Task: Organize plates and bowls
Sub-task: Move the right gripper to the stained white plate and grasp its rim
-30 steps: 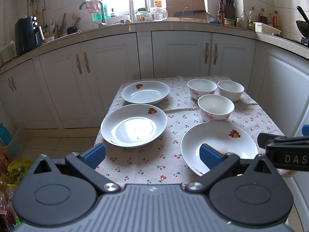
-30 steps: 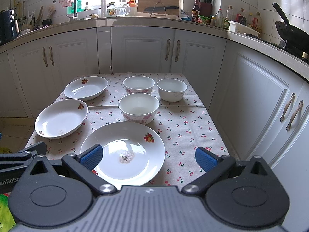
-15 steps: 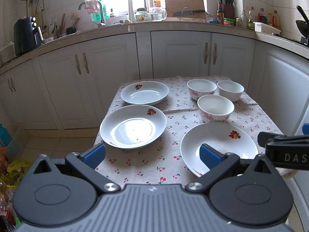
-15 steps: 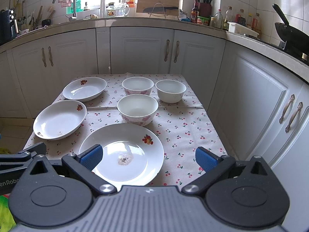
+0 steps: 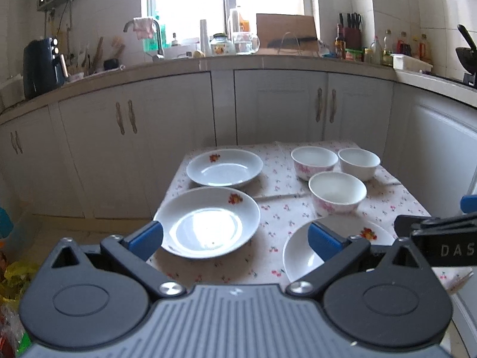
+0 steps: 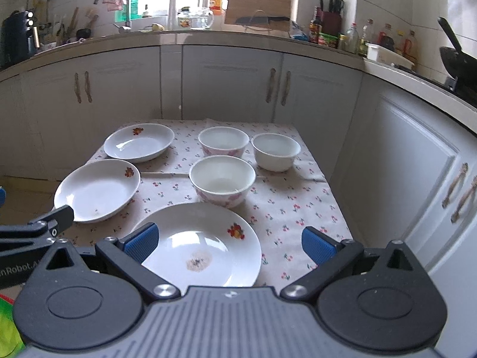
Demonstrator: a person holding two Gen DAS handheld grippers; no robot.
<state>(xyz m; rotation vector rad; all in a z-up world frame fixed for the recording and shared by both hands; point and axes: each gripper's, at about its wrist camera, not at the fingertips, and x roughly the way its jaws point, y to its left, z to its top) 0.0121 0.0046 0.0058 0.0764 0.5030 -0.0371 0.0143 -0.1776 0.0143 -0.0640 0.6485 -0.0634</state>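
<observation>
Three white plates with a flower mark lie on a small table: a far plate (image 5: 224,167) (image 6: 139,142), a middle plate (image 5: 208,222) (image 6: 97,190) and a near plate (image 6: 202,244) (image 5: 301,253) with a brown smudge. Three white bowls stand to their right: a near bowl (image 6: 222,180) (image 5: 337,192), a far left bowl (image 6: 223,140) (image 5: 314,161) and a far right bowl (image 6: 275,151) (image 5: 359,163). My left gripper (image 5: 234,238) hangs open before the middle plate. My right gripper (image 6: 228,240) hangs open over the near plate. Neither holds anything.
A cherry-print cloth (image 6: 295,208) covers the table. White cabinets (image 5: 167,149) and a cluttered counter (image 6: 226,34) wrap around the far and right sides. Bags lie on the floor (image 5: 12,274) at lower left. The right gripper's body (image 5: 438,238) shows in the left wrist view.
Both grippers have drifted slightly lower and nearer the table; the dishes sit a little higher in each view. Nothing was grasped or moved.
</observation>
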